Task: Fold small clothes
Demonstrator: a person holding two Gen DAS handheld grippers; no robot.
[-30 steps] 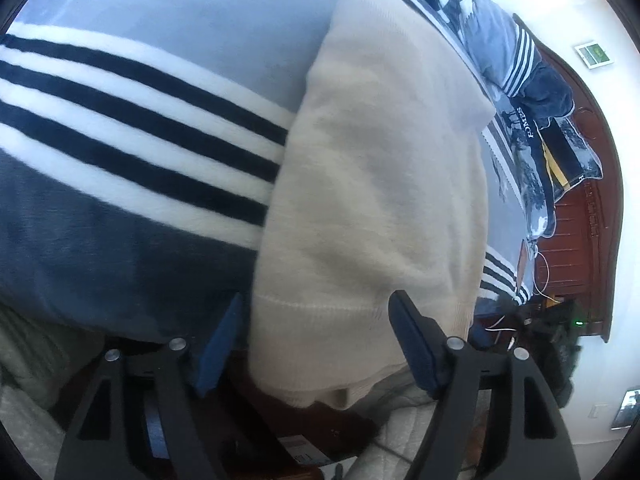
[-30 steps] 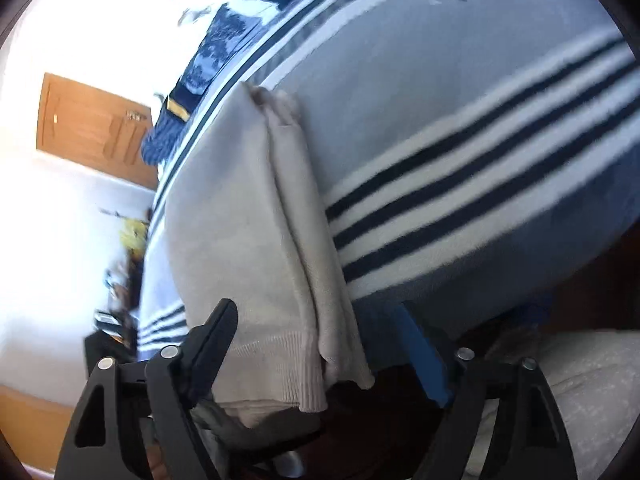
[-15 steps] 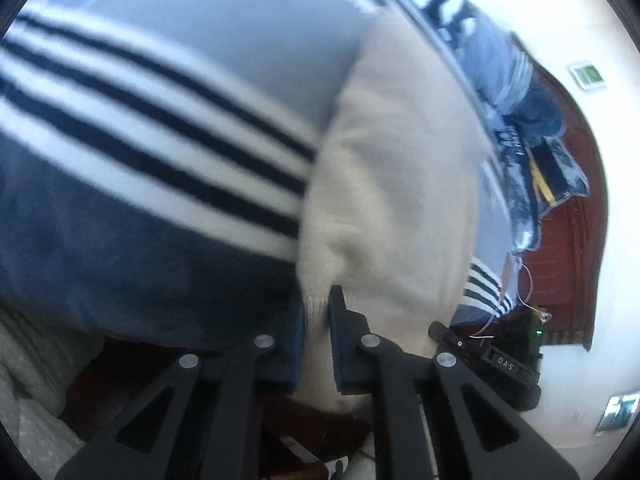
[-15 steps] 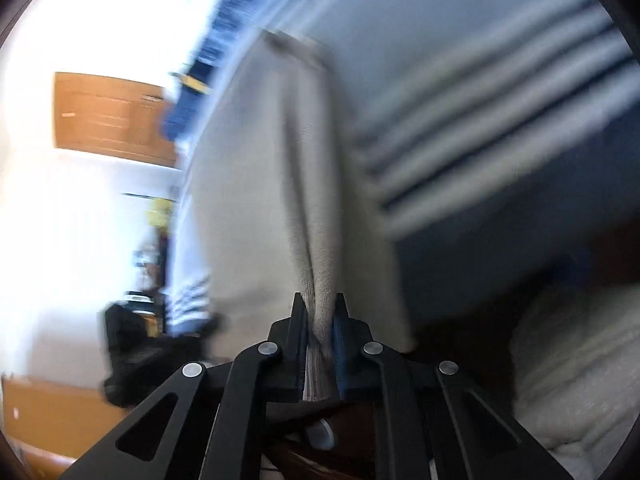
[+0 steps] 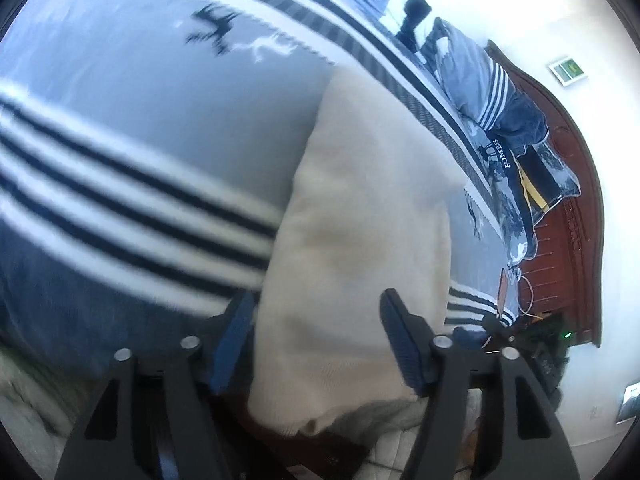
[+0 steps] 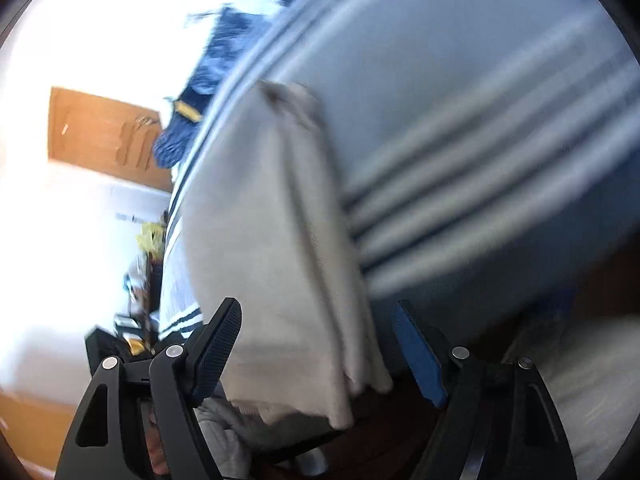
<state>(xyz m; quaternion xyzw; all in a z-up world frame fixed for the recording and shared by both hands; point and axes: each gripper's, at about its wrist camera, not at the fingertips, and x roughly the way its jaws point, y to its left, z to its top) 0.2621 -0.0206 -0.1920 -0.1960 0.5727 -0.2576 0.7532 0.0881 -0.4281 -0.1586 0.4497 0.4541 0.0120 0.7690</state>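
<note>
The left hand-held gripper (image 5: 316, 336) stands with its jaws apart, having just been opening, and the near hem of the folded cream knitted garment (image 5: 360, 248) lies between its blue pads without either pad pressing on it. The right hand-held gripper (image 6: 316, 340) is likewise spread wide, its jaws also just opened, with the garment's near edge (image 6: 280, 280) between its fingers but loose from them. In the right wrist view the garment shows a thicker folded ridge along its right side, running from the near hem away toward the far end. The garment lies flat as a long narrow shape on a grey fleece blanket with white and dark navy stripes (image 5: 140, 152) that covers the bed, its near hem hanging a little over the bed's edge. The blanket bears a small dark deer-like figure (image 5: 212, 32) farther up. Beyond the garment, near the far end of the bed, sits a heap of blue and striped bedding (image 5: 492, 104) against a dark red wooden headboard (image 5: 576, 216). In the right wrist view a brown wooden door (image 6: 104, 132) shows in the bright wall at the left.
</note>
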